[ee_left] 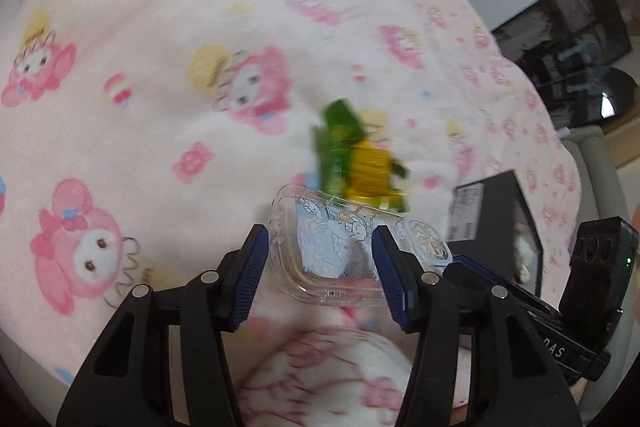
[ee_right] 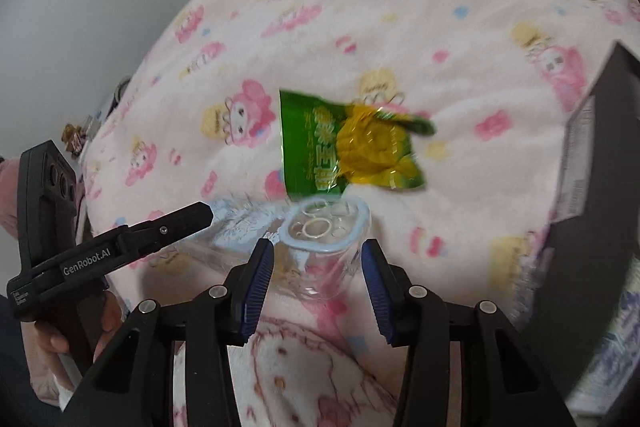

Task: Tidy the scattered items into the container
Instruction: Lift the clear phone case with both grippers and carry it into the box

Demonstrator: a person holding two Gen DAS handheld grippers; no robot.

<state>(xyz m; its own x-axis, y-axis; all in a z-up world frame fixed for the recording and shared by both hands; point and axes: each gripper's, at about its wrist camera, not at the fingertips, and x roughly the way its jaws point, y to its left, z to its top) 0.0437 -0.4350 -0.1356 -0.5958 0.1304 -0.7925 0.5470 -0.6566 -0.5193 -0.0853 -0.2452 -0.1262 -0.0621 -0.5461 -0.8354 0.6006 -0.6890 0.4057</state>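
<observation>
A clear phone case (ee_left: pixel 320 259) with a cartoon print hangs above the pink blanket (ee_left: pixel 160 27). My left gripper (ee_left: pixel 320 233) is shut on its lower end, with the right pad over the case. My right gripper (ee_right: pixel 317 245) is shut on the camera end of the case (ee_right: pixel 324 227), which bows between the pads. The right gripper's finger (ee_left: pixel 500 279) comes in from the right in the left wrist view. The left gripper's finger (ee_right: pixel 180 223) enters from the left in the right wrist view. A green and yellow snack bag (ee_right: pixel 352 143) lies on the blanket just beyond the case.
An open black box (ee_right: pixel 592 155) stands at the right edge of the blanket, also in the left wrist view as the black box (ee_left: pixel 500 211). A hand (ee_right: pixel 52 343) holds the left gripper's handle. Dark shelving (ee_left: pixel 568 27) stands beyond the bed. A white wall (ee_right: pixel 100 7) lies at far left.
</observation>
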